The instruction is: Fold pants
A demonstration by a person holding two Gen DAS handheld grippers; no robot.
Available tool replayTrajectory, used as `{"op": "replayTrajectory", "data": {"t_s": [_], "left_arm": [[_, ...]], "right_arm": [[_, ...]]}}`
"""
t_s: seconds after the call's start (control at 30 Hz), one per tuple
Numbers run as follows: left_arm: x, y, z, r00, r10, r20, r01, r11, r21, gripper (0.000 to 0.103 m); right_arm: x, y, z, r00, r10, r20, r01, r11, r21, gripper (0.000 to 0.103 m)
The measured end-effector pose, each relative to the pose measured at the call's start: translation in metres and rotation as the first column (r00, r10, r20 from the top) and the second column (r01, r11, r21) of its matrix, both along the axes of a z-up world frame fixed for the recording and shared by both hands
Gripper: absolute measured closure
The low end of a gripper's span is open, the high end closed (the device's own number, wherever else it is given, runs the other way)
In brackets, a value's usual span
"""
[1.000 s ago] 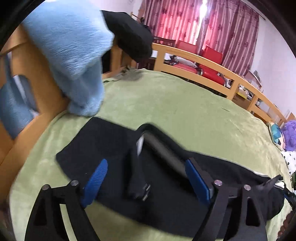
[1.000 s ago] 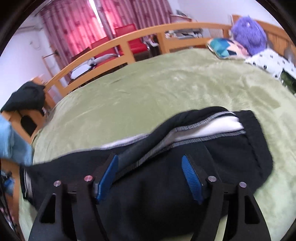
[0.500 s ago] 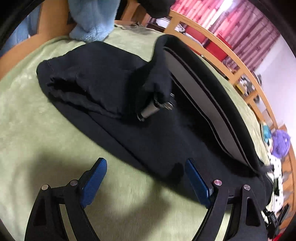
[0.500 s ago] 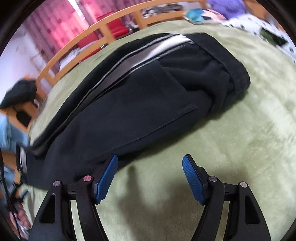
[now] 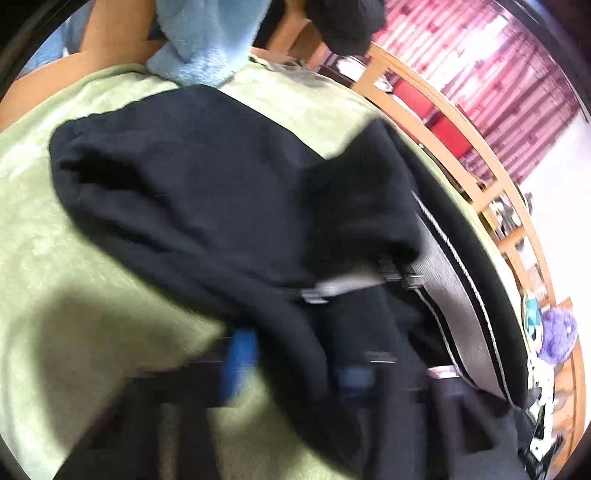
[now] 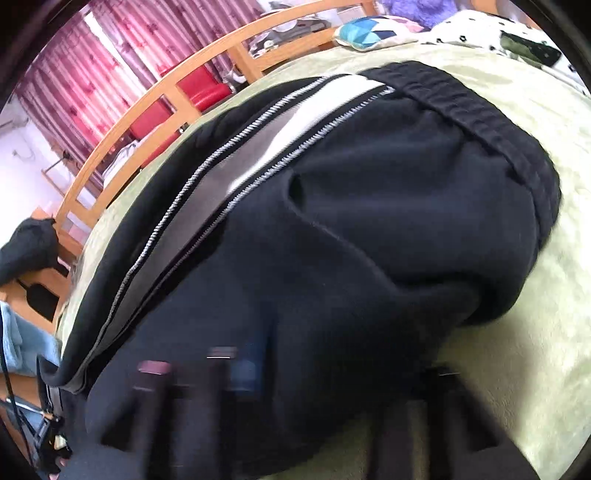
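Observation:
Black pants (image 5: 207, 177) with a grey side stripe (image 5: 454, 295) lie folded lengthwise on the green bedspread (image 5: 44, 258). In the right wrist view the pants (image 6: 369, 240) fill the middle, with the waistband (image 6: 491, 122) at the right. My left gripper (image 5: 295, 365) is blurred by motion; its blue pads (image 5: 240, 358) stand on either side of the pants' near edge, jaws partly closed. My right gripper (image 6: 325, 373) is also blurred; one blue pad (image 6: 247, 369) shows against the cloth, the other is hidden.
A light blue fleece (image 5: 207, 48) and a dark garment (image 5: 343, 22) hang on the wooden bed frame (image 5: 443, 110). A purple plush (image 5: 557, 332) and a patterned pillow (image 6: 365, 33) lie at the bed's far end. Red chairs and curtains stand beyond.
Both grippers have moved forward onto the pants' near edge and their jaws have narrowed around the cloth. Both views are now motion-blurred.

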State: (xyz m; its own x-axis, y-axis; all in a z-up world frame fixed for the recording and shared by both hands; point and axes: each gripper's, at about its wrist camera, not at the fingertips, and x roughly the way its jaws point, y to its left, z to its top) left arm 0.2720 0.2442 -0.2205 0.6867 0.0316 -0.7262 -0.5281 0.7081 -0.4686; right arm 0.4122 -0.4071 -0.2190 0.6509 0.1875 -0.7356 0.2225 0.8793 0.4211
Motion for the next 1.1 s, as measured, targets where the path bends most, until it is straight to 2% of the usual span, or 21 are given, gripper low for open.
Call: {"op": "replayTrajectory", "data": {"t_s": [0.03,0.07,0.17,0.23,0.33,0.47,0.63,0.73,0.83,0.93,0.97,1.03,1.1], "left_arm": [[-0.002,0.003,0.005,1.0,-0.02,0.024,0.02,1.0,-0.022,0.092],[-0.005,0.003,0.013,0.999,-0.021,0.037,0.021,1.0,-0.014,0.093],[-0.023,-0.009,0.042,0.998,-0.041,0.053,0.038,0.997,0.066,0.093],[-0.04,-0.018,0.055,0.996,-0.07,0.06,0.066,0.995,0.072,0.093],[-0.077,-0.032,0.066,0.993,-0.103,0.051,0.099,0.993,0.064,0.093],[-0.127,-0.048,0.063,0.991,-0.126,0.035,0.126,0.992,0.006,0.093],[-0.184,-0.073,0.046,0.987,-0.16,-0.002,0.159,0.987,-0.036,0.093],[-0.202,-0.077,0.039,0.986,-0.165,-0.006,0.165,0.985,-0.049,0.093],[-0.206,-0.075,0.03,0.981,-0.188,-0.037,0.187,0.982,-0.03,0.092],[-0.207,-0.074,0.031,0.967,-0.235,-0.103,0.232,0.972,-0.042,0.09],[-0.211,-0.077,0.036,0.962,-0.248,-0.11,0.247,0.969,-0.026,0.088],[-0.222,-0.085,0.054,0.951,-0.294,-0.095,0.299,0.953,0.044,0.077],[-0.228,-0.088,0.069,0.948,-0.313,-0.056,0.317,0.944,0.088,0.035]], "right_arm": [[-0.003,-0.002,0.002,1.0,-0.005,0.015,0.005,1.0,0.021,0.087],[-0.008,-0.005,0.007,0.999,-0.016,0.034,0.015,1.0,0.028,0.089],[-0.023,-0.007,0.024,0.998,-0.021,0.06,0.02,1.0,0.014,0.09],[-0.034,-0.011,0.037,0.997,-0.026,0.075,0.025,1.0,0.016,0.09],[-0.056,-0.014,0.057,0.996,-0.024,0.08,0.028,0.999,-0.047,0.09],[-0.097,-0.042,0.07,0.998,-0.031,0.058,0.033,0.999,-0.04,0.09],[-0.163,-0.082,0.069,0.999,-0.028,0.025,0.031,0.995,-0.097,0.09],[-0.197,-0.099,0.062,1.0,-0.027,0.01,0.028,0.993,-0.119,0.09],[-0.213,-0.106,0.051,1.0,-0.024,-0.005,0.023,0.992,-0.123,0.089],[-0.209,-0.102,0.039,0.999,-0.038,-0.037,0.032,0.988,-0.153,0.072],[-0.21,-0.098,0.037,0.997,-0.043,-0.065,0.03,0.983,-0.179,0.066],[-0.216,-0.09,0.039,0.997,-0.01,-0.082,-0.006,0.981,-0.194,0.059],[-0.233,-0.081,0.047,0.998,-0.004,-0.067,-0.014,0.967,-0.256,0.056]]}}
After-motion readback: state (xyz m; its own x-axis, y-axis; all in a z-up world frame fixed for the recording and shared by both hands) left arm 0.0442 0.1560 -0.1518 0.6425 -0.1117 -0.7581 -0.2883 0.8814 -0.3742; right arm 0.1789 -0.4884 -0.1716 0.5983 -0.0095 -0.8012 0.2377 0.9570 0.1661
